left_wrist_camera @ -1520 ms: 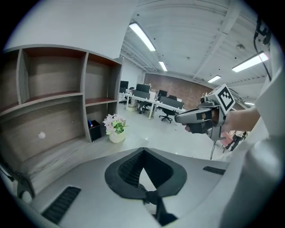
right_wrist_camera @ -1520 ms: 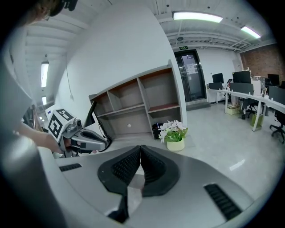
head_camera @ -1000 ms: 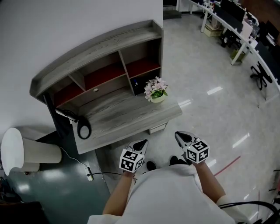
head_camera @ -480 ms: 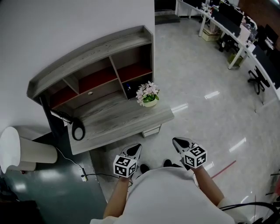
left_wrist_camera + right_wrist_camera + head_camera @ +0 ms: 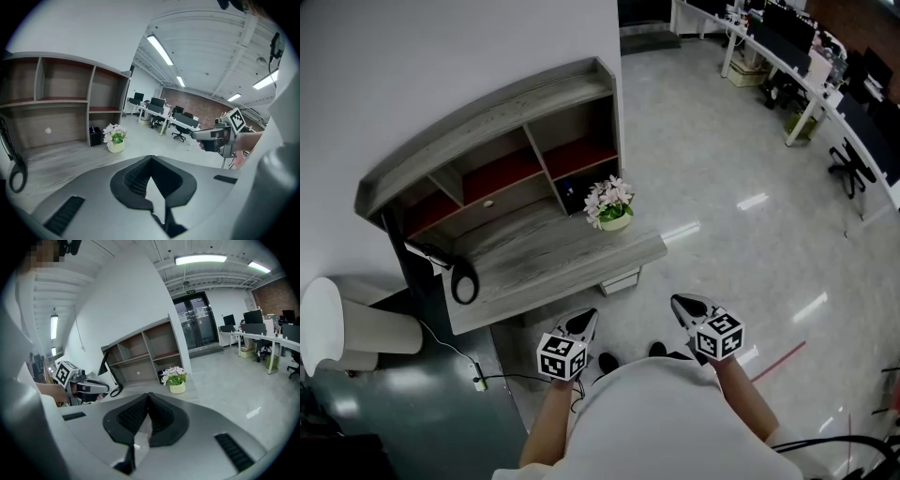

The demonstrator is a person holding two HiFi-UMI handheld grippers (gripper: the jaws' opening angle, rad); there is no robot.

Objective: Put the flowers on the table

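A: Task items, counted?
B: One pot of flowers (image 5: 608, 201). It stands upright on the one desk (image 5: 539, 267), near the right end, just in front of the lower right compartment of the shelf unit (image 5: 487, 117).

A: Grippers?
B: Two. The left gripper (image 5: 584, 320) and the right gripper (image 5: 680, 303) are both held near the person's body, over the floor (image 5: 722, 206). They are side by side and well apart from the desk and the flowers. On each, the fingers are pressed together at the tips with nothing between them.

A: Anything else on the desk?
B: One black cable loop (image 5: 465, 281) at the left end. One small dark box (image 5: 96, 137) sits in the lower right compartment, too small to identify. Compartments: five, I think; the left end is shaded.
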